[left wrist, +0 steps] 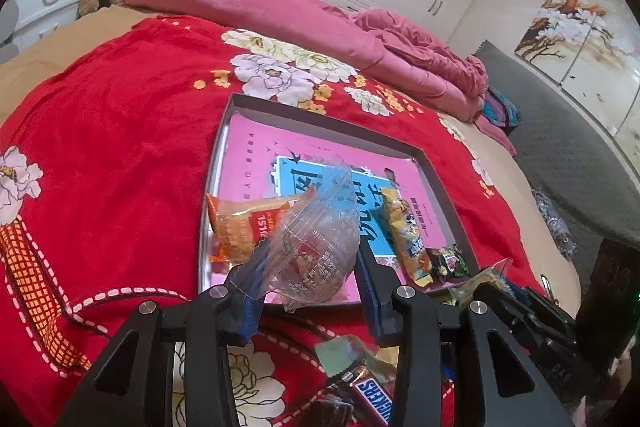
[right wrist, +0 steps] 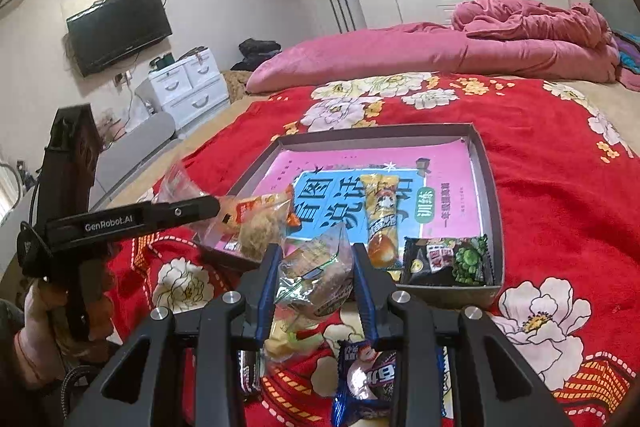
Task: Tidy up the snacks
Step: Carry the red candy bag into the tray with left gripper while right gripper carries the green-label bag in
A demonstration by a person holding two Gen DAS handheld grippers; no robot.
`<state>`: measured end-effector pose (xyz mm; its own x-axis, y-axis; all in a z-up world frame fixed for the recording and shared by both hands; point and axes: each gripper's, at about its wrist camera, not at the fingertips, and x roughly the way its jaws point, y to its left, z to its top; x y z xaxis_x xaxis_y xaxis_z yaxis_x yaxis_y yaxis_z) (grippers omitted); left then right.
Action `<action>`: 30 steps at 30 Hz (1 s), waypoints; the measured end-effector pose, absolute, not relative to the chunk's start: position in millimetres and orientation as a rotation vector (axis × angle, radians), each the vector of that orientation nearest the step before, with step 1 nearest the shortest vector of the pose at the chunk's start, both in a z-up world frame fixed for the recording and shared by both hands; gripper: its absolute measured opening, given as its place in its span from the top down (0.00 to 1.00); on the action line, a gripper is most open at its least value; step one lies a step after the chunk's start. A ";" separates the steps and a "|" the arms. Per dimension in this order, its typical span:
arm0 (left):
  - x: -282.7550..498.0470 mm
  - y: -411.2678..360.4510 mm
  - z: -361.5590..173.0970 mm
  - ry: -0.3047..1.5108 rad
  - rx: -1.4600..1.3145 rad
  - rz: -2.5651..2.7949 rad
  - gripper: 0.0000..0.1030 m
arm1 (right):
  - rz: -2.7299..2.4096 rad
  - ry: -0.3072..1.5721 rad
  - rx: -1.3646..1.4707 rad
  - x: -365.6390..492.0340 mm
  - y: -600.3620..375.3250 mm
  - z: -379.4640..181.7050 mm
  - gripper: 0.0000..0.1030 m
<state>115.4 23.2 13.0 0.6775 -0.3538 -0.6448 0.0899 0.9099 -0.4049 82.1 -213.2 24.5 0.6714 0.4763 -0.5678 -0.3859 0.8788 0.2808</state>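
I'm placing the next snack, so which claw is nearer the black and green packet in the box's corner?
Right. The right claw, gripping a clear-wrapped pastry, hovers just beside the black and green packet. The left claw, holding a clear wrapper, sits at the box's opposite side.

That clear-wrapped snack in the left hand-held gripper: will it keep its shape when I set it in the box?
Probably not: the clear-wrapped snack looks crinkled, its film puffing past the left hand-held gripper, so likely floppy and light. The glossy film may slip.
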 end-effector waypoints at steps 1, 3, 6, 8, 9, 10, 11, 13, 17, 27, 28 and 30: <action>116.3 23.7 12.5 0.792 -0.361 -0.255 0.59 | 0.486 0.676 0.146 82.5 -213.8 25.0 0.66; 117.1 23.4 11.5 0.795 -0.349 -0.243 0.59 | 0.477 0.671 0.160 84.3 -215.9 26.6 0.66; 118.6 24.6 9.9 0.801 -0.335 -0.217 0.59 | 0.459 0.670 0.170 88.4 -219.1 27.5 0.66; 119.4 27.7 8.4 0.807 -0.338 -0.206 0.59 | 0.448 0.668 0.181 90.1 -220.8 28.1 0.66; 120.7 29.8 7.1 0.813 -0.337 -0.195 0.59 | 0.444 0.668 0.185 90.7 -222.0 28.0 0.66; 121.6 33.4 5.5 0.818 -0.343 -0.184 0.59 | 0.441 0.668 0.190 91.6 -223.1 28.1 0.66; 122.3 36.6 4.5 0.820 -0.351 -0.180 0.59 | 0.434 0.666 0.191 92.5 -224.1 28.2 0.66; 123.3 44.7 2.7 0.823 -0.367 -0.163 0.59 | 0.424 0.666 0.192 93.4 -225.9 28.0 0.66; 125.5 53.8 -1.8 0.833 -0.388 -0.148 0.59 | 0.405 0.666 0.209 96.6 -231.1 27.5 0.66; 132.4 40.0 -10.0 0.868 -0.360 -0.166 0.59 | 0.368 0.668 0.243 101.2 -236.5 26.3 0.66; 133.6 38.6 -11.0 0.870 -0.357 -0.165 0.59 | 0.367 0.668 0.244 101.7 -237.0 26.2 0.66; 135.2 37.7 -13.3 0.879 -0.357 -0.164 0.59 | 0.363 0.667 0.248 101.5 -236.6 25.7 0.66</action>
